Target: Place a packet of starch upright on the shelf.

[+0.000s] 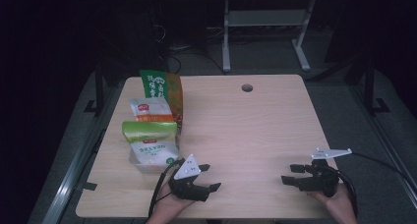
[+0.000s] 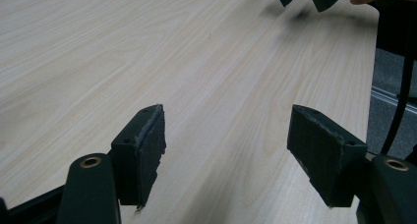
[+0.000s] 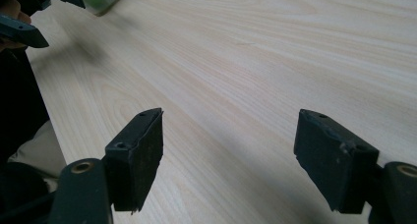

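Snack bags in a row, nearest thing to my left gripper (image 1: 205, 177): green-topped white bag (image 1: 151, 146) lies just up and left of my left fingers (image 1: 214, 187), not touching them. Its long axis runs away from me, green end toward the far edge, white printed end toward my fingers. Behind it along the same line: white-and-orange bag (image 1: 149, 110), then tall green-and-orange bag (image 1: 162, 88) standing upright, farthest from my fingers. Left fingers spread wide, nothing between them, bare tabletop (image 2: 196, 62) in the gap. Right gripper (image 1: 293, 175) same story: fingers (image 3: 137, 155) wide apart, empty, tabletop between them, tips aimed toward my left gripper. Right fingers well apart from the bags; left gripper sits between them and the bags. Both grippers near my edge of the tabletop. Can't tell whether either touches the wood.
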`<state>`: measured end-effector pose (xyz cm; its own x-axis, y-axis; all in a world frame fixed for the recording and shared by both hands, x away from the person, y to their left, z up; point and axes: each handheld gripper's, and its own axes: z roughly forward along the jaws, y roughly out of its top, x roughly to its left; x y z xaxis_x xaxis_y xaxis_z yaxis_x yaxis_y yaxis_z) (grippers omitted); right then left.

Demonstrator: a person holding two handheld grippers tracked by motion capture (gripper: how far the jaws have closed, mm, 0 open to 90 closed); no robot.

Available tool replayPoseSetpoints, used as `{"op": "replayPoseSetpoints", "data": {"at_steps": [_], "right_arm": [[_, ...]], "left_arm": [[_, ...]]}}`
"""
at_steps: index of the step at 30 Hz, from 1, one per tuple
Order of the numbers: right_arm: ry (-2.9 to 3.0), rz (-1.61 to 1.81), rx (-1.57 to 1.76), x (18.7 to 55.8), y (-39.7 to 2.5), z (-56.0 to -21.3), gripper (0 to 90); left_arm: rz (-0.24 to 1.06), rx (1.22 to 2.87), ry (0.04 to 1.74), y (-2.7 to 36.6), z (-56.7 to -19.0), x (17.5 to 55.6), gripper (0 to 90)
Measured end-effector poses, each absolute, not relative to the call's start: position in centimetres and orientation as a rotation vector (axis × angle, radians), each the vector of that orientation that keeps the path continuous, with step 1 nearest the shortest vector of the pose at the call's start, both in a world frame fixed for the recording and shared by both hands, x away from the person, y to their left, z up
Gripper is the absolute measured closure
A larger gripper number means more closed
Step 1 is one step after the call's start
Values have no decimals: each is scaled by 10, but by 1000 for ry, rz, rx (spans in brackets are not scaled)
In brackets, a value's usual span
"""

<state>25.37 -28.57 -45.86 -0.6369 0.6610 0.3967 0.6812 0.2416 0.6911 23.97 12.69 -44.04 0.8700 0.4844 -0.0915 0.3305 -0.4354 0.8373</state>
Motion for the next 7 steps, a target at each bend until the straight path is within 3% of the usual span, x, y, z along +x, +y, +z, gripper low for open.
{"op": "replayPoseSetpoints", "data": {"at_steps": [7], "right_arm": [[-2476, -1395, -1323, 247, -283, -459, 251]], "left_arm": [[189, 2067, 582, 126, -442, 241, 301]]}}
